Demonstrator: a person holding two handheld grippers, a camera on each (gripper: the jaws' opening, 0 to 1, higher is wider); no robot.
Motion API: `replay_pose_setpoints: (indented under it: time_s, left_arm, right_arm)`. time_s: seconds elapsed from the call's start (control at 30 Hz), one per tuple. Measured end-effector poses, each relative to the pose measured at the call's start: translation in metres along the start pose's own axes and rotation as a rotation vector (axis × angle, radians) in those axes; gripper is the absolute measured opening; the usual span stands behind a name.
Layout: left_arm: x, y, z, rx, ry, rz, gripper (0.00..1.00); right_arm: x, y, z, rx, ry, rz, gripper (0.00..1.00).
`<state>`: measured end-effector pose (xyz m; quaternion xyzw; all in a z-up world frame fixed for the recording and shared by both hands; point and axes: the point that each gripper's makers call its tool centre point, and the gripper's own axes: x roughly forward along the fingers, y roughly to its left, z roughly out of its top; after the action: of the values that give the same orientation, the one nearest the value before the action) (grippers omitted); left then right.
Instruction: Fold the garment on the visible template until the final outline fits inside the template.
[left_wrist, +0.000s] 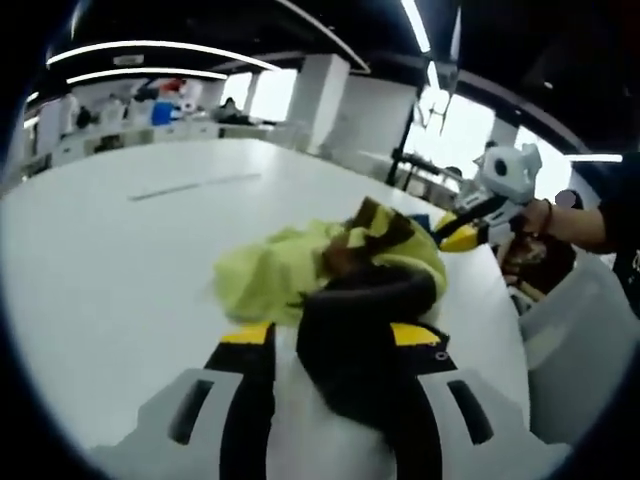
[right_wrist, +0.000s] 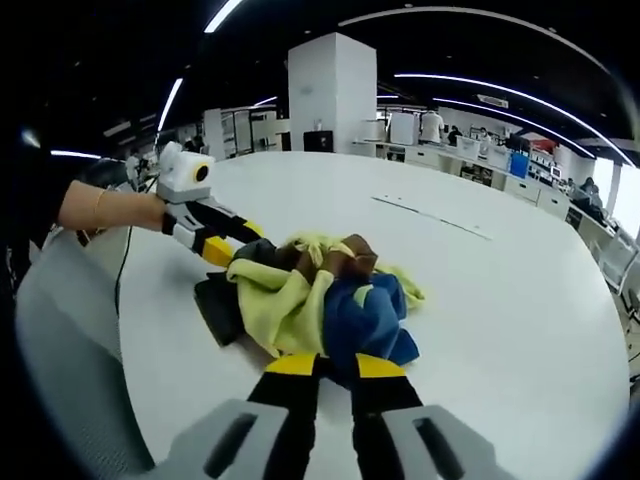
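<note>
**Both claws pinching the bunched garment**

The garment (right_wrist: 310, 290) lies crumpled on the white counter (right_wrist: 500, 300), so I can read no clear long axis or heading. My right claw (right_wrist: 335, 368) pinches its blue fold. My left claw (left_wrist: 330, 340) grips a dark fold, with yellow cloth bunched just beyond.
</note>
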<state>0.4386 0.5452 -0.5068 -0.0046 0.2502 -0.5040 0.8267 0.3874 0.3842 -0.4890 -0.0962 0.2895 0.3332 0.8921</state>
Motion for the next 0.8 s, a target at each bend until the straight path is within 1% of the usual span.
replay_pose_setpoints:
  time_s: [0.1,0.17,0.23,0.3,0.33,0.4,0.43,0.53,0.67,0.8]
  left_arm:
    - [0.002,-0.004,-0.002,-0.002,0.011,-0.028,0.31]
    - [0.002,-0.004,-0.003,0.007,0.016,-0.032,0.28]
    - [0.001,-0.003,-0.003,0.022,0.025,-0.031,0.26]
    - [0.001,-0.004,-0.002,0.002,0.016,-0.045,0.21]
    - [0.001,-0.003,-0.001,-0.005,0.014,-0.046,0.17]
    - [0.0,-0.001,-0.002,0.009,0.021,-0.035,0.05]
    - [-0.001,0.0,-0.002,0.013,0.024,-0.03,0.0]
    - [-0.002,0.002,0.002,0.007,0.011,-0.014,0.0]
    - [-0.004,0.003,0.004,0.0,0.008,0.0,0.0]
    - [-0.011,0.001,0.01,-0.01,-0.009,0.011,0.0]
  right_arm:
    - [0.0,-0.001,-0.001,-0.003,0.004,-0.005,0.05]
    - [0.0,-0.002,-0.002,-0.001,0.004,-0.012,0.03]
    - [0.001,-0.003,-0.003,0.006,0.002,-0.014,0.03]
    - [0.001,-0.003,-0.003,0.008,0.002,-0.017,0.01]
    - [0.001,-0.003,-0.003,0.008,0.001,-0.017,0.0]
    - [0.001,-0.004,-0.003,0.008,-0.001,-0.019,0.0]
    - [0.001,-0.004,-0.003,0.009,-0.004,-0.02,0.0]
    - [0.0,-0.004,-0.001,0.01,-0.014,-0.021,0.0]
    - [-0.002,-0.004,0.002,0.009,-0.025,-0.024,0.0]
    - [-0.005,-0.005,0.007,0.057,-0.067,-0.028,0.0]
